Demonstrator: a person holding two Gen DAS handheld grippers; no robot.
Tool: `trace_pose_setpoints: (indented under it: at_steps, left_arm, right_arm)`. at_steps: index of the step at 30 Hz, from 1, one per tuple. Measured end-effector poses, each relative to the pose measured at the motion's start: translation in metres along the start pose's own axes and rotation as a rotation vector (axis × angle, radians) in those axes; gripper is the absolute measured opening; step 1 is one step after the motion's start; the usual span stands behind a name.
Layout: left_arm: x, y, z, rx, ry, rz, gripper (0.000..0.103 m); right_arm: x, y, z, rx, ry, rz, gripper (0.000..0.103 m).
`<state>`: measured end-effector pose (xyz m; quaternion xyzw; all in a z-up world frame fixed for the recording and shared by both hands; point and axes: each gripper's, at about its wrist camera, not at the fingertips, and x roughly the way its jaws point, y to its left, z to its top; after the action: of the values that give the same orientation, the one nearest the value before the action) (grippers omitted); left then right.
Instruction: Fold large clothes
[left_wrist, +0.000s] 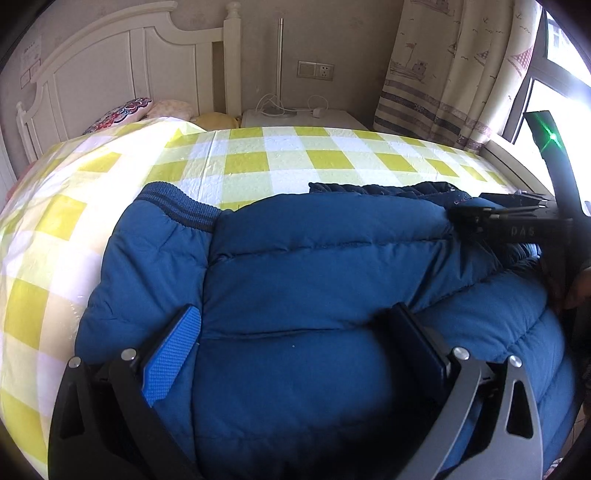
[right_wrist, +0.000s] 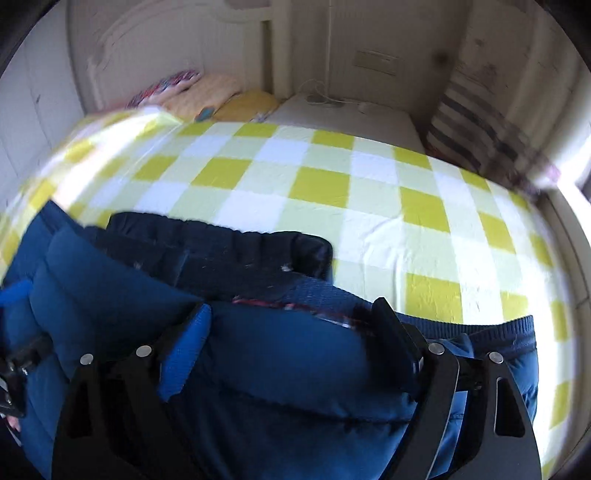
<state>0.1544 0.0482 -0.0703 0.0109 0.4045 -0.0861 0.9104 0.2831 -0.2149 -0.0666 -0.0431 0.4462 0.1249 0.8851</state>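
Two grippers work over a blue quilted puffer jacket (left_wrist: 314, 295) spread on a bed with a yellow-and-white checked sheet (left_wrist: 280, 162). The left gripper (left_wrist: 306, 343) has its fingers spread wide, the padded fabric bulging up between the blue-padded finger (left_wrist: 171, 354) and the dark one; whether the pads actually press it cannot be told. The right gripper (right_wrist: 295, 343) likewise straddles a fold of the jacket with fingers fairly wide, near the dark collar lining (right_wrist: 221, 254) and ribbed hem (right_wrist: 480, 328); its view is blurred. From the left wrist view the right gripper sits at the jacket's far right end. The jacket's long axis runs side to side across both views, directly beneath both sets of fingers. Beyond stand a white headboard (left_wrist: 110, 62), pillows (left_wrist: 122, 114), and a patterned curtain (left_wrist: 450, 70).
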Motion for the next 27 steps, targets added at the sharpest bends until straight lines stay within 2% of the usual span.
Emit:
trace_pose_setpoints:
  at_steps: [5,8,9,11,13,15,18,19,20,23,27]
  left_arm:
    - [0.001,-0.001,0.001,0.005,0.014,0.004,0.101]
    - [-0.002,-0.004,0.015,0.017,0.112,0.019,0.1]
    - [-0.006,-0.004,0.023,0.001,0.117,-0.003,0.1]
    - [-0.016,-0.007,0.037,-0.012,0.076,-0.046,0.1]
    - [-0.017,-0.019,0.055,0.022,0.033,0.001,0.1]
    - [-0.001,-0.033,0.07,0.072,0.024,0.042,0.1]
    - [0.052,-0.043,0.075,0.13,0.1,0.125,0.101]
    - [0.066,-0.043,0.073,0.141,0.121,0.129,0.101]
    - [0.077,-0.036,0.072,0.105,0.131,0.082,0.101]
    - [0.079,-0.02,0.07,0.034,0.124,0.015,0.101]
    - [0.079,-0.015,0.066,0.016,0.103,0.001,0.101]
  right_arm:
    - [0.001,0.004,-0.004,0.001,-0.019,-0.002,0.08]
    - [0.004,0.003,-0.004,0.001,-0.015,0.008,0.081]
    - [0.005,0.002,-0.003,0.002,-0.013,0.01,0.081]
    - [0.004,0.003,-0.005,0.003,-0.015,0.011,0.081]
    - [0.005,0.002,-0.005,0.009,-0.016,0.017,0.081]
    - [0.004,0.001,-0.006,0.013,-0.017,0.024,0.081]
    - [0.004,-0.001,-0.006,0.023,-0.02,0.041,0.082]
    - [0.003,-0.001,-0.006,0.029,-0.024,0.051,0.083]
    - [0.002,-0.003,-0.007,0.036,-0.026,0.059,0.083]
    - [0.002,-0.004,-0.006,0.046,-0.028,0.069,0.082]
    - [-0.025,-0.003,-0.007,0.094,-0.096,-0.003,0.082]
